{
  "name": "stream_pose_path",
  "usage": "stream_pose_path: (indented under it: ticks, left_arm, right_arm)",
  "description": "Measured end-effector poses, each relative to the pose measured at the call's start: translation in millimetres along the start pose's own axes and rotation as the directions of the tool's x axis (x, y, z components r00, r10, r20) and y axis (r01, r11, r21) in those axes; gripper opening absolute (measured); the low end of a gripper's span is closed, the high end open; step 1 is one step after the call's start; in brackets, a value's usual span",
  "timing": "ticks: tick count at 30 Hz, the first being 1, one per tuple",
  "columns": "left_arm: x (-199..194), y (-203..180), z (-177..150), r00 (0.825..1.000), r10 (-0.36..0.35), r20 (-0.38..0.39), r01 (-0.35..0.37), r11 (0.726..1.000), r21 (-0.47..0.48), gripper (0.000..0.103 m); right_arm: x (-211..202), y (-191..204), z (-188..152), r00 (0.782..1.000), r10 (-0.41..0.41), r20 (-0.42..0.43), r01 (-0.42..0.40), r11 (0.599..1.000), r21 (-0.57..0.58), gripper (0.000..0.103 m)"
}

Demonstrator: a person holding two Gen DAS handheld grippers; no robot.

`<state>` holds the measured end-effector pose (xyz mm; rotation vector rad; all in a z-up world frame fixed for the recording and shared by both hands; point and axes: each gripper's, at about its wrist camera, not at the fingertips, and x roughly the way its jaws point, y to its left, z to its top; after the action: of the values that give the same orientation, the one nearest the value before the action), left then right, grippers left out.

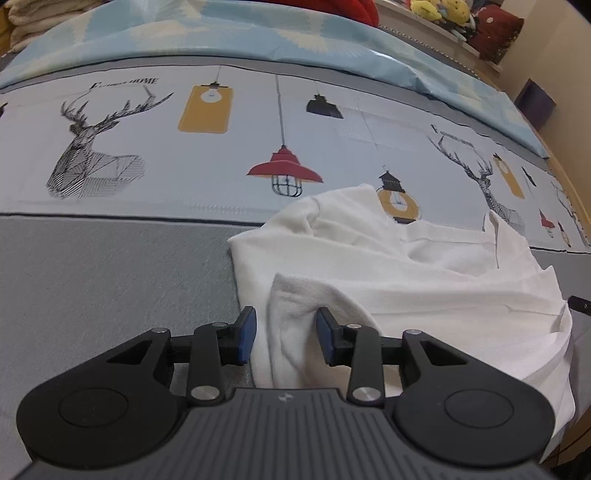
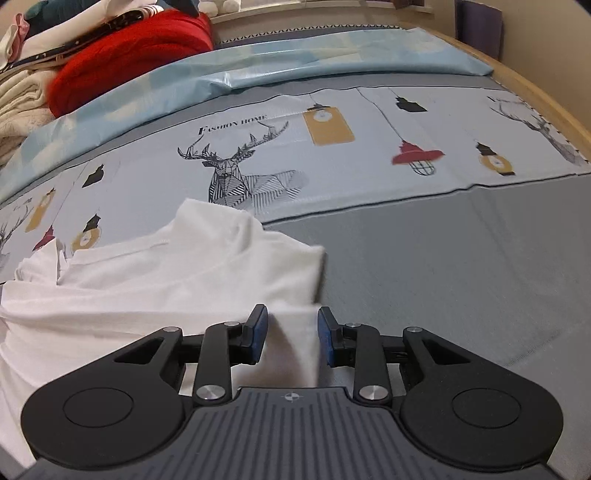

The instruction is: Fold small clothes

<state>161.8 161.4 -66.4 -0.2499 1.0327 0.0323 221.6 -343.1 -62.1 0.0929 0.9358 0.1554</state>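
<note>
In the left wrist view, a gray part of the bed [image 1: 110, 266] was on the left side. Above it was a pale sheet with a deer picture [image 1: 92, 147], a yellow lamp picture [image 1: 206, 109] and a red lamp picture [image 1: 284, 168]. A light blue blanket [image 1: 221, 33] lay farther back. The left hand-held gripper [image 1: 285, 338] was low in the middle, with its blue pads [image 1: 248, 336] set apart. A fold of the white shirt [image 1: 424, 273] sat between the pads, and the pads did not squeeze it. The rest of the white shirt lay rumpled on the bed to the right, partly on the gray part and partly on the lamp pictures.

In the right wrist view, a pile of cream cloth [image 2: 18, 107] and a red blanket [image 2: 133, 51] sat at the far left, at the back. The white shirt [image 2: 166, 273] lay on the bed on the left side, near the deer picture [image 2: 240, 173]. The right hand-held gripper [image 2: 291, 338] was in the middle, partly wide. A corner of the shirt sat between its blue pads [image 2: 258, 338]. The right pad looked apart from the cloth. The gray part of the bed [image 2: 461, 277] spread out to the right, and a wooden bed edge [image 2: 546, 99] curved along the far right.
</note>
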Motion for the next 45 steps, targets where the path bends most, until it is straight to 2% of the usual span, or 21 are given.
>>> stream_pose_path:
  ticks: [1,2,6,9,11,13,15,18,21,25,26,27,28,29,32,34,36,42,43,44,45]
  left_arm:
    - [-0.3,0.0,2.8,1.0,-0.002,0.008,0.002,1.0,0.008,0.007]
    - [-3.4,0.7,5.5,1.0,0.001,0.029,-0.001,1.0,0.01,0.007]
    - [-18.5,6.0,17.3,0.992,-0.016,0.122,0.021,0.999,-0.036,0.005]
    - [-17.8,2.8,21.8,0.992,-0.008,0.128,0.012,1.0,-0.028,0.005]
    - [-11.8,3.3,24.8,0.996,-0.011,0.088,0.013,1.0,-0.025,0.006]
    - [-4.9,9.2,24.2,0.999,-0.037,0.03,0.038,0.998,-0.044,0.008]
    - [2.3,15.6,23.5,0.999,-0.043,-0.015,0.042,0.997,-0.057,0.014]
    - [5.6,19.8,22.5,0.998,-0.049,-0.025,0.048,0.998,-0.05,0.025]
    - [10.1,17.4,22.9,0.996,-0.076,-0.045,0.073,0.996,-0.054,0.028]
    - [12.9,5.9,22.2,0.998,-0.054,-0.038,0.054,0.999,-0.006,0.027]
    - [13.3,4.4,22.4,0.998,-0.045,-0.035,0.045,0.999,0.0,0.017]
    - [12.6,4.2,22.3,0.999,-0.041,-0.028,0.041,0.999,0.001,0.008]
    - [10.5,4.8,22.9,0.999,-0.042,-0.017,0.042,0.999,-0.001,0.005]
    - [7.1,6.5,23.8,0.999,-0.045,0.003,0.045,0.999,-0.009,0.005]
    - [-5.0,10.5,28.4,0.997,-0.037,0.069,0.04,0.999,-0.032,0.005]
    - [-11.8,11.6,30.9,0.994,-0.016,0.113,0.02,0.999,-0.041,0.005]
    - [-18.7,13.1,34.4,0.986,0.008,0.164,0.001,0.999,-0.053,0.005]
    - [-23.6,13.9,44.8,0.955,0.078,0.285,-0.049,0.993,-0.106,0.006]
    - [-21.3,12.9,46.0,0.957,0.095,0.274,-0.067,0.992,-0.109,0.007]
    - [-15.9,13.3,47.1,0.971,0.072,0.226,-0.048,0.993,-0.112,0.011]
    - [-12.0,14.8,46.1,0.983,0.036,0.18,-0.014,0.993,-0.121,0.012]
  right_arm:
    - [3.4,2.0,2.9,1.0,0.01,-0.002,-0.01,1.0,0.0,0.004]
    - [4.5,4.4,6.9,1.0,0.012,0.012,-0.012,1.0,0.0,0.0]
    - [-12.2,6.2,25.7,0.984,0.002,0.176,-0.014,0.998,0.065,0.0]
    - [-16.3,-1.2,38.5,0.973,-0.037,0.228,0.006,0.991,0.134,0.0]
    - [-14.3,-11.2,44.0,0.98,-0.042,0.197,0.002,0.98,0.199,0.001]
    - [-10.7,-24.7,43.3,0.992,0.021,0.127,-0.054,0.961,0.27,0.006]
    - [-9.9,-33.8,38.0,0.995,0.071,0.076,-0.09,0.953,0.29,0.026]
    - [-13.2,-42.6,30.5,0.996,0.082,0.041,-0.089,0.971,0.223,0.042]
    - [-2.8,-47.7,20.5,0.991,0.119,-0.057,-0.108,0.98,0.17,0.045]
    - [12.1,-49.6,8.9,0.969,0.202,-0.142,-0.178,0.97,0.166,0.045]
    - [15.6,-46.9,9.1,0.966,0.208,-0.152,-0.185,0.971,0.154,0.045]
    - [18.2,-43.0,9.1,0.966,0.205,-0.16,-0.185,0.974,0.131,0.029]
    - [17.7,-38.7,10.0,0.969,0.196,-0.152,-0.182,0.978,0.102,0.014]
    - [14.0,-35.0,12.6,0.972,0.195,-0.131,-0.184,0.979,0.086,0.01]
    - [-7.3,-28.4,24.9,0.973,0.227,0.027,-0.229,0.971,0.074,0.009]
    - [-22.7,-25.4,34.0,0.955,0.26,0.146,-0.273,0.959,0.075,0.009]
    - [-26.2,-22.8,41.0,0.941,0.262,0.213,-0.287,0.953,0.098,0.009]
    - [-13.9,-7.0,54.8,0.938,0.129,0.321,-0.192,0.966,0.175,0.009]
    - [-9.1,-5.3,56.6,0.944,0.078,0.32,-0.146,0.97,0.196,0.01]
    - [-2.6,0.0,58.4,0.951,0.012,0.308,-0.079,0.975,0.206,0.014]
    - [5.2,4.5,60.6,0.957,-0.032,0.29,-0.03,0.978,0.208,0.024]
